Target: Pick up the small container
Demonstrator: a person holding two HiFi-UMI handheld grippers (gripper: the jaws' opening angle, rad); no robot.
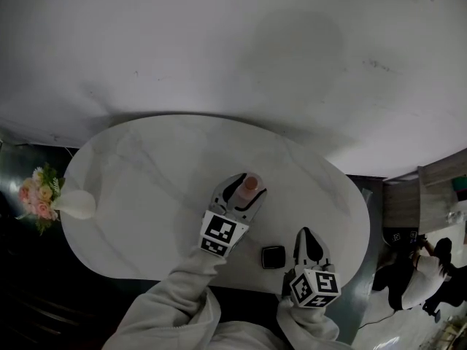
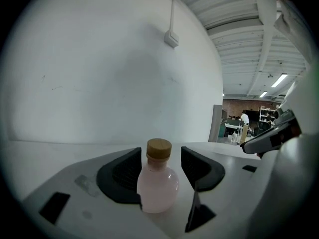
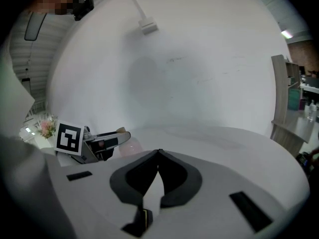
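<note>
Between spread L tongs (image 2: 160, 156): small container (image 2: 157, 185), upright on table (image 1: 146, 173); R tongs (image 3: 158, 152) pressed together.

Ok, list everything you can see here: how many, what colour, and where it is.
Table: one, white marbled oval, fills the middle of the head view.
Small bottle: one, pink with a tan stopper, upright near the table's middle.
Flat square thing: one, black, on the table by its near edge.
Vase of flowers: one, white vase with pink flowers, at the table's left end.
Person in the background: one, on the floor at far right, too small to describe.
Sleeves: two, light grey, at the bottom edge.
Left claw: one, white with black pads, jaws apart around the bottle.
Right claw: one, same colours, jaws together, empty.
</note>
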